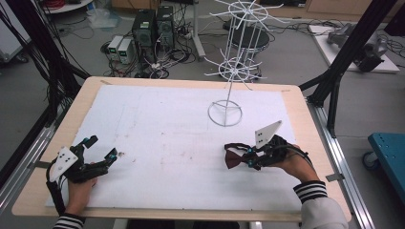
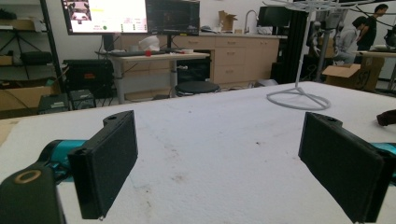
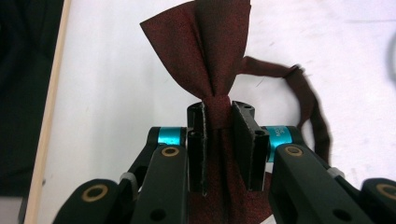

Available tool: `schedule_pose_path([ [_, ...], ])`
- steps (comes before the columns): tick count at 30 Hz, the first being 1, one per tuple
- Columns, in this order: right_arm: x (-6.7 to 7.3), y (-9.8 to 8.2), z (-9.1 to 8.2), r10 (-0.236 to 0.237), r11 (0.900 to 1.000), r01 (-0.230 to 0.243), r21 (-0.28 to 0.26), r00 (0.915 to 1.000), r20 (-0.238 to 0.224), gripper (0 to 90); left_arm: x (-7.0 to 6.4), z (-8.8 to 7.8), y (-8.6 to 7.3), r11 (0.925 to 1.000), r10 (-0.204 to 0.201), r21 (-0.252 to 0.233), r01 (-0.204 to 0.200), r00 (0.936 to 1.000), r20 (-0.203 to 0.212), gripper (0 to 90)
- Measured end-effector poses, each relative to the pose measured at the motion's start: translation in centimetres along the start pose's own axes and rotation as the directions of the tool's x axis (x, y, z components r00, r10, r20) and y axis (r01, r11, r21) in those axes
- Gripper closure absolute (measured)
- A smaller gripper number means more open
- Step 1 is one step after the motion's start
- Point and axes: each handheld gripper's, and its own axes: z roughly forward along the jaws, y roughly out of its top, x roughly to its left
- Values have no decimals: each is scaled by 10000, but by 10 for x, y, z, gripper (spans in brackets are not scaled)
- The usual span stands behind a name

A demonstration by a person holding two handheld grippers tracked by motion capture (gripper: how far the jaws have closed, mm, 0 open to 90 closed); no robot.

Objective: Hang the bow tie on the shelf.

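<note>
1. The table [image 1: 296, 157], under a white sheet, carries a white wire rack [image 1: 234, 62] at its far side.
2. The right gripper [image 1: 246, 155], nearer the rack, pinches the dark red bow tie [image 3: 205, 51] at its knot; its wings fan out beyond the jaws, strap [image 3: 303, 93] trailing aside.
3. The left gripper [image 1: 98, 150] sits well apart at the table's left, jaws wide, empty.
4. The rack lies beyond the tie, slightly right.

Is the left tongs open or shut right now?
Open. The left tongs have their jaws spread wide, with only bare white table cover between them.
</note>
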Motion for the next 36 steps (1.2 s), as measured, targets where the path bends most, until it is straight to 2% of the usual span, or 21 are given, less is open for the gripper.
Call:
schedule_pose_path([
  [1, 0, 1, -3, 317, 9989, -305, -342, 9989, 345, 764, 0, 0, 0, 10000, -1, 1, 1, 10000, 1, 121],
  [3, -1, 1, -5, 465, 9978, -443, -486, 9979, 445, 764, 0, 0, 0, 10000, 5, -1, -5, 10000, -2, 121],
  [4, -1, 2, -9, 885, 9916, -810, -1011, 9934, 727, 764, 0, 0, 0, 10000, 6, 2, -6, 10000, -1, 121],
  [7, -2, 3, -13, 1108, 9851, -967, -1425, 9893, 948, 764, 0, 0, 0, 10000, 1, 0, -1, 10000, 0, 121],
  [8, -2, 3, -17, 1421, 9764, -1188, -1805, 9823, 1221, 764, 0, 0, 0, 10000, -18, -13, 18, 10000, -3, 121],
  [11, -2, 2, -22, 1928, 9547, -1488, -2578, 9690, 1547, 764, 0, 0, 0, 10000, -4, 2, 4, 10000, 3, 121],
  [12, -2, 2, -22, 1928, 9547, -1488, -2578, 9690, 1547, 764, 0, 0, 0, 10000, -4, 2, 4, 10000, 3, 121],
  [13, -2, 1, -24, 2092, 9470, -1588, -2791, 9645, 1610, 763, 0, 0, 0, 10000, 1, 3, -1, 10000, -1, 121],
  [14, -2, -1, -27, 2378, 9273, -1705, -3334, 9559, 1726, 763, 0, 0, 0, 10000, -10, -4, 10, 10000, 0, 121],
  [15, -2, -1, -27, 2378, 9273, -1705, -3334, 9559, 1726, 763, 0, 0, 0, 10000, -9, -6, 9, 10000, -2, 121],
  [18, -2, -4, -31, 2707, 8993, -1728, -4018, 9414, 2011, 763, 0, 0, 0, 10000, -1, 1, 1, 10000, -2, 121],
  [23, -3, -5, -36, 3178, 8615, -1834, -4736, 9220, 2211, 763, 0, 0, 0, 10000, -9, -7, 9, 10000, -2, 121],
  [24, -2, -5, -38, 3285, 8506, -1815, -4936, 9163, 2291, 763, 0, 0, 0, 10000, -8, -3, 8, 10000, -2, 121],
  [25, -2, -5, -38, 3285, 8506, -1815, -4936, 9163, 2291, 763, 0, 0, 0, 10000, -11, 8, 11, 10000, 6, 121],
  [26, -1, -5, -40, 3516, 8347, -1878, -5178, 9053, 2385, 763, 0, 0, 0, 10000, -42, 1, 42, 10000, -5, 121],
  [27, -1, -5, -41, 3595, 8266, -1844, -5317, 8999, 2467, 762, 0, 0, 0, 10000, -27, 18, 27, 10000, -6, 121],
  [28, -1, -5, -41, 3595, 8266, -1844, -5317, 8999, 2467, 762, 0, 0, 0, 10000, -40, 11, 40, 10000, -2, 121],
  [29, 1, -4, -43, 3816, 8143, -1808, -5515, 8828, 2740, 759, 0, 0, 0, 10000, -43, 0, 43, 10000, -5, 121],
  [31, 1, -4, -46, 4044, 7994, -1733, -5753, 8634, 3018, 759, 0, 0, 0, 10000, -34, 10, 34, 10000, -3, 121],
  [32, 2, -4, -47, 4168, 7949, -1684, -5829, 8497, 3228, 759, 0, 0, 0, 10000, -30, 12, 30, 10000, -1, 121],
  [36, 3, -5, -51, 4757, 7638, -1840, -6187, 8083, 3470, 759, 0, 0, 0, 10000, -33, 15, 33, 10000, 0, 121],
])
